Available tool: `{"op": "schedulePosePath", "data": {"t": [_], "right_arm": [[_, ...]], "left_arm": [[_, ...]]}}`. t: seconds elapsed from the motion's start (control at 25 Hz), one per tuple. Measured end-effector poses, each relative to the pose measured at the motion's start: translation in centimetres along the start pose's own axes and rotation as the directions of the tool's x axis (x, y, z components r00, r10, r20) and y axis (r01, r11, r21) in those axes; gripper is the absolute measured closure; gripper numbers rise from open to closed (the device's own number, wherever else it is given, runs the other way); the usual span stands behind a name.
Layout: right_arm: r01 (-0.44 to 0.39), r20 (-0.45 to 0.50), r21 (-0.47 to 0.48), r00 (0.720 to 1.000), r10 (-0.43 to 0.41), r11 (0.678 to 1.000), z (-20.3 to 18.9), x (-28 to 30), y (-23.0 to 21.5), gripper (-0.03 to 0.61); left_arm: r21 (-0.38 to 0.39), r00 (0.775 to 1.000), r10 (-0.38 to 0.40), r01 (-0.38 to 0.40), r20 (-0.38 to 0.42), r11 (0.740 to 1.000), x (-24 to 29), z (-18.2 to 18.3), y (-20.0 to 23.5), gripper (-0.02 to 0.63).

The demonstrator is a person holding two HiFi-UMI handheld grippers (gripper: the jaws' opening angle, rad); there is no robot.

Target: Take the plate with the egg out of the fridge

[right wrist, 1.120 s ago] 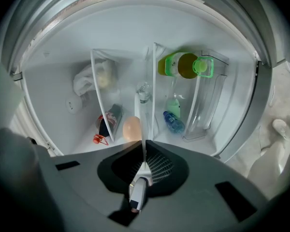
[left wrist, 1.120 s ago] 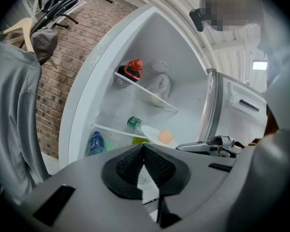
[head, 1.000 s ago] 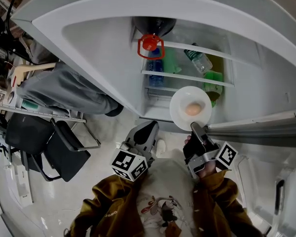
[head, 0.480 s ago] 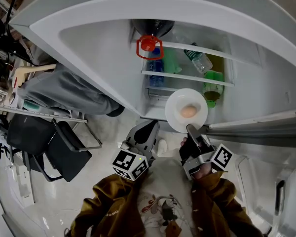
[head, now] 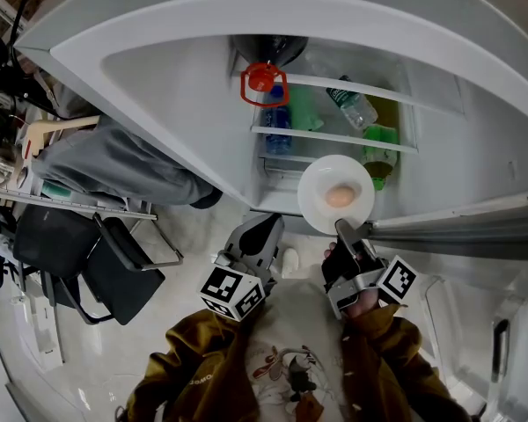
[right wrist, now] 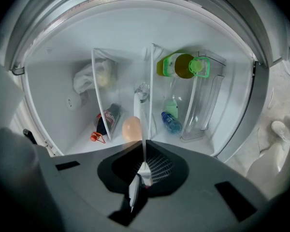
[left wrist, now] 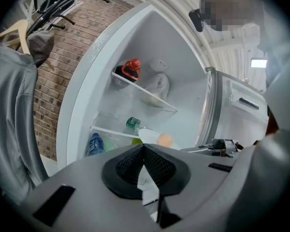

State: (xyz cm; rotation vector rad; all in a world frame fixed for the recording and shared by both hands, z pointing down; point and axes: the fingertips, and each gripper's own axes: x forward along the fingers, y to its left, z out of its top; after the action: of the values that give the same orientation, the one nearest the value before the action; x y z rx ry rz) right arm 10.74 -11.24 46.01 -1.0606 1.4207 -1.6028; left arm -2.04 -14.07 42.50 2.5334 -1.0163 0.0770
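1. The fridge [head: 185, 95] is open. A person stands in front of it with a gripper in each hand.
2. The right gripper [head: 343, 228] pinches the near edge of the white plate [head: 317, 204]. Its jaws are close together, and the thin rim of the plate is squeezed between them.
3. The egg [head: 339, 196] sits in the middle of the plate. Nothing holds it in place.
4. The plate is up in the air, low down at the front of the fridge, just in front of the shelves [head: 334, 137]. It does not seem to rest on any shelf.
5. The left gripper [head: 266, 225] is closed tight with nothing in it. It hangs near the person's body, beside the right gripper, and does not touch the plate.
6. A water bottle [head: 354, 105] and a blue bottle [head: 277, 121] are inside the fridge, behind the plate.
7. The grabbing part looks done, and the plate looks like it is almost out.
8. What seems left is to bring the plate all the way clear of the fridge, toward the person.
9. The plate is held by one edge only, so it may tip. If it does, the egg could roll off, so the plate should be kept flat.
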Motion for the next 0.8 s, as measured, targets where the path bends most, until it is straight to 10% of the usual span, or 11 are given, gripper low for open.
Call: {"op": "schedulePosePath", "data": {"t": [0.8], "right_arm": [[-0.004,0.007,0.000,1.000,0.004,1.000,-0.16,0.00,0.22,0.557]], "left_arm": [[0.004,1.000,0.003,-0.003,0.011,1.000,-0.57,0.35,0.16,0.606]]}}
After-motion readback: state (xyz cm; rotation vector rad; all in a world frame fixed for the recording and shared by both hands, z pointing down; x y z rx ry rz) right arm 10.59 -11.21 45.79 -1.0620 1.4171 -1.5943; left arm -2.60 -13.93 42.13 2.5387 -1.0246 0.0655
